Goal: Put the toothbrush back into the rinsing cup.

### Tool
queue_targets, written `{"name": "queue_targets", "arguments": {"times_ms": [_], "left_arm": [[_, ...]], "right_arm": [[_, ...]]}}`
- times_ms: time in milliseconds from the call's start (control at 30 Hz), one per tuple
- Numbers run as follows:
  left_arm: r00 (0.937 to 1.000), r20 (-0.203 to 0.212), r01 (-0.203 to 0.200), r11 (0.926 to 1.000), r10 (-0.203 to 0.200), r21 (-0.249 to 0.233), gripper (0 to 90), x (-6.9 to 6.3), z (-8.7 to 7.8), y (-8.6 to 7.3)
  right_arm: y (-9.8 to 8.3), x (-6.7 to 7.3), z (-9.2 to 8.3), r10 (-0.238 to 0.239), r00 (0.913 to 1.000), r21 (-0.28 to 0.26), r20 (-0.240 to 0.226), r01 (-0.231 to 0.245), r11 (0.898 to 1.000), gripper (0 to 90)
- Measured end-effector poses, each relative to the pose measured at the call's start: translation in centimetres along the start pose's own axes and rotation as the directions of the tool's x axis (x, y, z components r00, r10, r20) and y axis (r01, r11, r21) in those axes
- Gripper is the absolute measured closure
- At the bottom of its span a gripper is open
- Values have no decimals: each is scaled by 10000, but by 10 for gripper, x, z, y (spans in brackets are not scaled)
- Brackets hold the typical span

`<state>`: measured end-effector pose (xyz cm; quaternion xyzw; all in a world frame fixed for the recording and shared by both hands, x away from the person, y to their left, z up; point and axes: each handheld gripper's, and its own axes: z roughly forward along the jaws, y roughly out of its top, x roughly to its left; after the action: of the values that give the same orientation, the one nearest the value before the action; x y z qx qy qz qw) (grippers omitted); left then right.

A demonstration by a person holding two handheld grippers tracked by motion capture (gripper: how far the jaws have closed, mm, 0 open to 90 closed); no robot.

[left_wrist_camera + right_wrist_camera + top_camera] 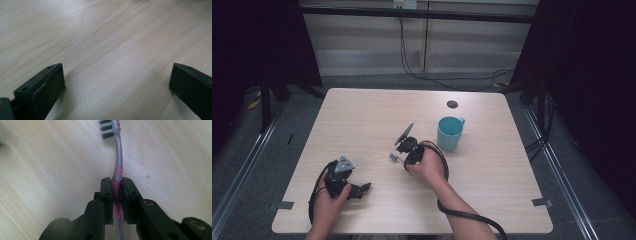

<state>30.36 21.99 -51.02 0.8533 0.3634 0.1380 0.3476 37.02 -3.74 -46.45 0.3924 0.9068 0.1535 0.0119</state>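
A grey and pink toothbrush (118, 157) with dark bristles lies on the light wood table (362, 120). My right gripper (116, 185) is shut on its pink handle, the brush head sticking out past the jaws. From above, the right gripper (404, 157) sits mid-table and the toothbrush (394, 158) head pokes out to its left. A teal mug (449, 133) stands upright just to the right of that hand. Near the front left, my left gripper (362, 189) rests low over the table. In the left gripper view its fingers (42, 90) stand wide apart over bare wood.
A small dark round hole (452, 104) sits in the table behind the mug. Cables trail from both grippers toward the front edge. Grey floor, rails and black curtains surround the table.
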Motion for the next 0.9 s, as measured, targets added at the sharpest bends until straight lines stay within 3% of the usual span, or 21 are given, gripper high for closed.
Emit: {"name": "queue_targets", "arguments": {"times_ms": [67, 100, 167, 233, 367, 400, 433, 567, 833, 867, 900], "left_arm": [[10000, 0, -2, 10000, 2, 2, 0, 0, 0, 0], [10000, 0, -3, 10000, 3, 3, 0, 0, 0, 0], [10000, -3, -2, 10000, 2, 0, 0, 0, 0, 0], [10000, 0, 0, 10000, 0, 1, 0, 0, 0, 0], [10000, -5, 4, 10000, -4, -3, 0, 0, 0, 0], [10000, -2, 2, 10000, -2, -3, 0, 0, 0, 0], [10000, -2, 5, 10000, -5, -4, 0, 0, 0, 0], [10000, -4, 7, 10000, -7, -5, 0, 0, 0, 0], [10000, -7, 5, 10000, -5, -4, 0, 0, 0, 0], [10000, -6, 9, 10000, -9, -7, 0, 0, 0, 0], [10000, -7, 5, 10000, -5, -6, 0, 0, 0, 0]], "right_arm": [[-4, -5, -9, 279, 9992, -668, -275, -297, 9973, 810], [-8, -9, -19, 360, 9985, -1312, -400, -410, 9905, 810], [-11, -11, -25, 375, 9983, -1606, -440, -441, 9860, 810], [-16, -16, -36, 585, 9958, -2273, -705, -731, 9711, 810], [-27, -24, -52, 561, 9936, -3176, -985, -848, 9444, 810], [-27, -24, -52, 561, 9936, -3176, -985, -848, 9444, 810], [-31, -26, -56, 516, 9926, -3369, -1096, -860, 9376, 810], [-35, -27, -62, 496, 9920, -3676, -1157, -892, 9257, 810], [-44, -33, -75, 498, 9870, -4608, -1527, -1157, 8799, 809], [-45, -34, -77, 491, 9863, -4733, -1576, -1191, 8728, 809], [-46, -36, -80, 526, 9848, -4962, -1658, -1294, 8585, 810]]}}
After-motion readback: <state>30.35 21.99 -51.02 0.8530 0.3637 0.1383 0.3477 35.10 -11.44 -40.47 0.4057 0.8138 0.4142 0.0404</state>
